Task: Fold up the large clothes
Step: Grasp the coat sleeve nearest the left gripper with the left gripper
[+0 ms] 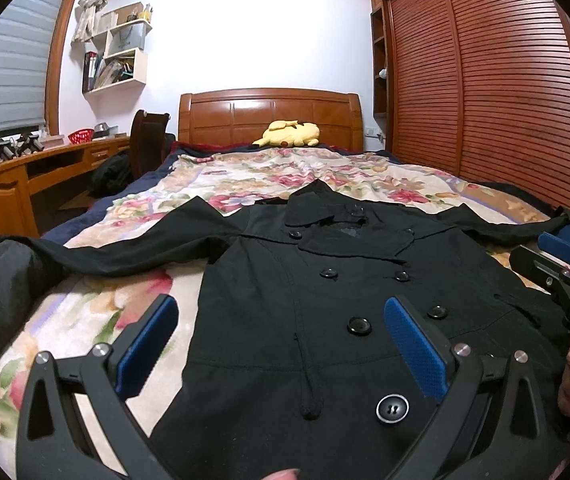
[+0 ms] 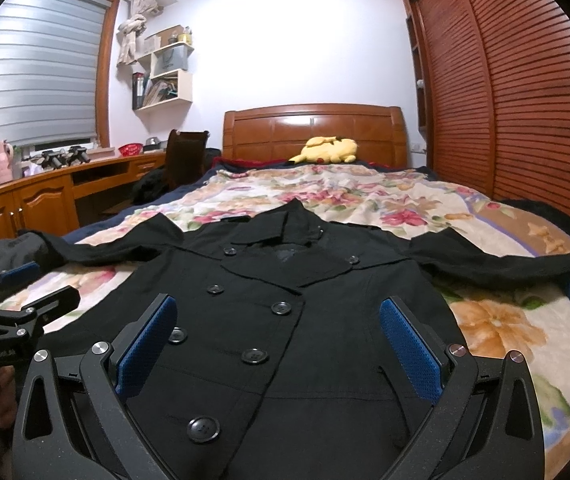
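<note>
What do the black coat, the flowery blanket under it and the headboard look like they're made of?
Black coat: matte woven cloth, perhaps cotton blend; crisp seams, glossy plastic-looking buttons. Flowery blanket: soft plush fleece, judging by its fuzzy, slightly blurred print. Headboard: varnished wood, orange-brown panels with shiny reflections.

White walls, wooden headboard (image 1: 271,116), slatted wardrobe doors (image 1: 481,80), curved desk (image 2: 65,188), blinds (image 2: 29,68), wall shelves (image 1: 121,56).

A black coat (image 1: 325,292) with black buttons (image 1: 359,325) lies on a cream blanket (image 1: 245,176) patterned with red, pink and orange flowers. Both tools have blue pads (image 2: 409,344). A yellow plush toy (image 1: 291,134) sits by the orange-brown headboard (image 1: 269,114).
</note>
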A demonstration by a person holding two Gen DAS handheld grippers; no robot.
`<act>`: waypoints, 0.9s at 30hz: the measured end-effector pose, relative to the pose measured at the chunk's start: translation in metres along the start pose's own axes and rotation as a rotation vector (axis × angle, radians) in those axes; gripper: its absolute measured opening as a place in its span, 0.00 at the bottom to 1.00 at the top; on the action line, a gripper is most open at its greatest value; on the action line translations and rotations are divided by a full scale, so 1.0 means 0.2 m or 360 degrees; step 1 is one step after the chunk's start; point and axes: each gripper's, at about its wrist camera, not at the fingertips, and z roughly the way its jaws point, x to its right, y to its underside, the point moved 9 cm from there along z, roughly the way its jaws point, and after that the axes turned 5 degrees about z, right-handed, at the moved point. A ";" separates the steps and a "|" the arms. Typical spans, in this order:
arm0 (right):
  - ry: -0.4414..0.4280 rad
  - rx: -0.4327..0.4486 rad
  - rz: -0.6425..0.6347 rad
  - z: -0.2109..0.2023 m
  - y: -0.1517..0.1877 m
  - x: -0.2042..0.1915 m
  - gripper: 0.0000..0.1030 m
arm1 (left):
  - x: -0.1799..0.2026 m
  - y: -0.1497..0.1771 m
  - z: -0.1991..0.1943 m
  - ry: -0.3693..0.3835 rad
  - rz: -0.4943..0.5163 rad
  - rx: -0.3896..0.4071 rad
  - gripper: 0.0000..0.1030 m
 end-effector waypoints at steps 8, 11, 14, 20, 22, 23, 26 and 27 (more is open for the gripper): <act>-0.0098 -0.0099 -0.0059 0.06 -0.01 -0.19 1.00 | -0.09 0.03 -0.04 0.0020 0.0001 -0.0120 1.00; -0.0136 -0.0123 -0.0058 0.08 -0.02 -0.24 1.00 | -0.16 0.04 -0.07 0.0025 -0.0012 -0.0147 1.00; -0.0169 -0.0135 -0.0075 0.09 -0.04 -0.30 1.00 | -0.24 0.04 -0.10 -0.0010 -0.0014 -0.0161 1.00; -0.0229 -0.0130 -0.0107 0.11 -0.09 -0.43 1.00 | -0.48 0.04 -0.11 -0.0065 -0.0047 -0.0209 1.00; -0.0247 -0.0129 -0.0106 0.13 -0.10 -0.47 1.00 | -0.54 0.03 -0.11 -0.0112 -0.0032 -0.0218 1.00; -0.0259 -0.0131 -0.0102 0.14 -0.11 -0.50 1.00 | -0.59 0.03 -0.12 -0.0142 -0.0026 -0.0214 1.00; -0.0291 -0.0139 -0.0104 0.19 -0.13 -0.57 1.00 | -0.71 0.02 -0.13 -0.0209 -0.0017 -0.0211 1.00; -0.0301 -0.0142 -0.0104 0.19 -0.13 -0.59 1.00 | -0.75 0.02 -0.13 -0.0224 -0.0017 -0.0213 1.00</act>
